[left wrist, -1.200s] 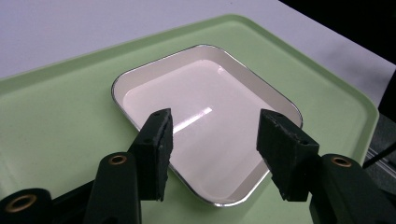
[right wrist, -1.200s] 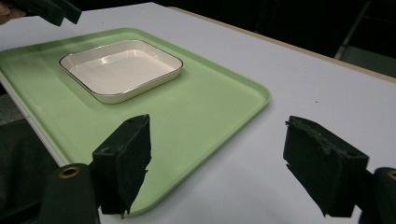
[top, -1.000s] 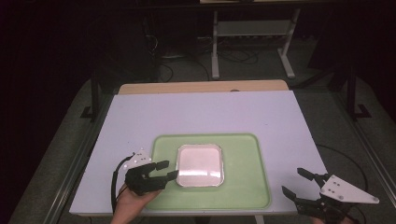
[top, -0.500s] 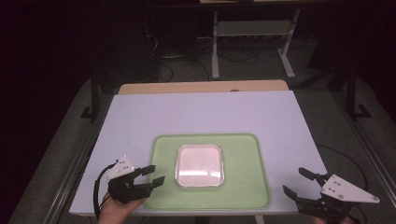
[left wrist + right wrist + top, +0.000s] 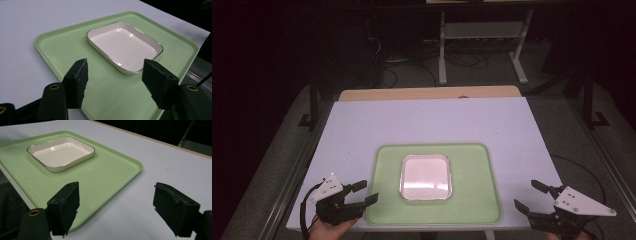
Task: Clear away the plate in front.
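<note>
A light green tray (image 5: pixel 472 200) lies on the white table near its front edge, with a shallow white square dish (image 5: pixel 426 176) at its middle. The dish (image 5: pixel 125 46) (image 5: pixel 60 152) holds nothing. My left gripper (image 5: pixel 365 193) hovers at the tray's front left corner, open, its jaws wide apart with nothing between them. My right gripper (image 5: pixel 528 195) hangs off the table's front right corner, open too, aimed at the tray's (image 5: pixel 105 177) right side. In the left gripper view the tray (image 5: pixel 60 47) and dish lie just beyond the jaws.
The white tabletop (image 5: pixel 427 120) stretches behind the tray, with a wooden strip (image 5: pixel 427 93) along its far edge. A metal stand (image 5: pixel 482 35) and cables sit on the dark floor beyond the table.
My left gripper has drawn back from the dish's left side toward the table's front left, and now sits a little nearer the tray's corner. The right gripper has barely moved.
</note>
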